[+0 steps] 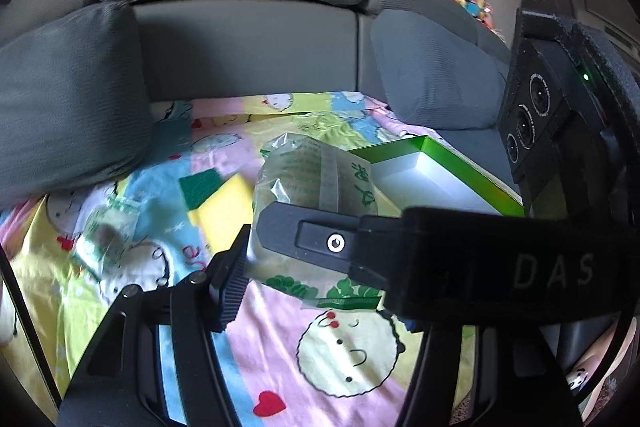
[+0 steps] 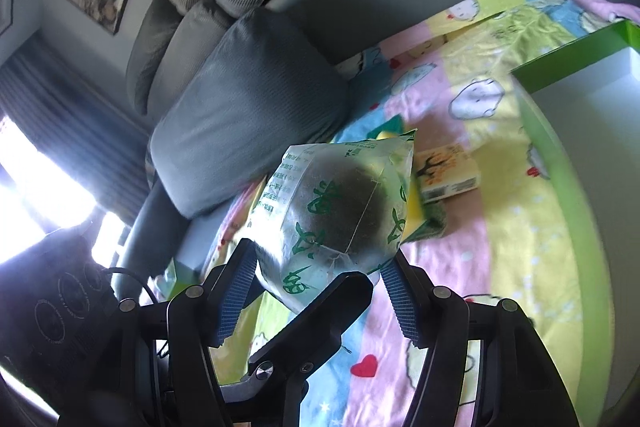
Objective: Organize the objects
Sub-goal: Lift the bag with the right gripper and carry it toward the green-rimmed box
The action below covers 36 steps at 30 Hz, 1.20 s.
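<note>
A clear plastic bag (image 1: 316, 183) with green print and dark contents hangs above a cartoon blanket (image 1: 340, 355). My left gripper (image 1: 316, 267) is shut on it. Its ribbed left pad (image 1: 232, 279) presses the bag's side, and its other finger is hidden behind the right gripper's arm (image 1: 460, 259) crossing in front. In the right wrist view the same bag (image 2: 340, 211) sits between the blue pads of my right gripper (image 2: 320, 275), which is shut on it. One left gripper finger (image 2: 320, 315) lies under the bag.
An open green box (image 1: 460, 163) with a white inside lies to the right, its wall (image 2: 576, 163) close by. A yellow-green sponge (image 1: 216, 203), a small yellow carton (image 2: 448, 175) and a blurred packet (image 1: 104, 231) lie on the blanket. Grey sofa cushions (image 1: 68, 99) stand behind.
</note>
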Available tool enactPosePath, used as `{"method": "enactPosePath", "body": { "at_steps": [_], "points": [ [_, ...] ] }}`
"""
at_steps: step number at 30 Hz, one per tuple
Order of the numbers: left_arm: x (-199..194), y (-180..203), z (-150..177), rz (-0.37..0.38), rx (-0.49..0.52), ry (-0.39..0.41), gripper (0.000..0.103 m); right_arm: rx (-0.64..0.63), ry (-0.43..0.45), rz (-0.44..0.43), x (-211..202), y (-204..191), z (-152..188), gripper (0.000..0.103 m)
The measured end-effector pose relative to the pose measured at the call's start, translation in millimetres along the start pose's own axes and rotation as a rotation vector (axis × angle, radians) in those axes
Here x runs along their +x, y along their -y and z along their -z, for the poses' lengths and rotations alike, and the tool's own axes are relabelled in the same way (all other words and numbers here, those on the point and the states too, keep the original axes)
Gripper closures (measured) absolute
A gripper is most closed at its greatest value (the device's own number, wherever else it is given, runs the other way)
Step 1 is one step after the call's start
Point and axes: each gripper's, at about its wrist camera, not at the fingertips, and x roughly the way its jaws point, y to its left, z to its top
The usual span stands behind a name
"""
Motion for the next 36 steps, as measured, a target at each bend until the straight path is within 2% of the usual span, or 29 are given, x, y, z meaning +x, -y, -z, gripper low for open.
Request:
{"method": "enactPosePath", "body": {
  "at_steps": [7,10,14,16,31,36],
  "points": [
    [31.0,46.6,-29.3,0.117,0.184,-0.036,0.046,0.122,0.151,0.038,-45.0,36.1,-11.2,0.038],
    [48.6,65.3,-32.7,0.154,0.234,-0.063,0.046,0.187,0.184,0.064,-59.2,56.2,-12.6,0.038],
    [66.8,71.7,-21.4,0.224,0.185,-0.067,0.046,0.257,0.193,0.100,-66.7,78.1,-13.3,0.038],
    [80.1,73.4,-21.0,0.253,0.148,-0.116,0.046,0.276,0.183,0.145,-67.1,86.1,-12.1,0.038],
    [101.3,86.3,-5.9,0.313,0.073,-0.193,0.046,0.392,0.167,0.236,-74.1,122.3,-3.6,0.038],
    [100.5,91.3,-5.5,0.307,0.082,-0.182,0.046,0.419,0.172,0.238,-77.4,128.4,-2.8,0.038]
  ]
}}
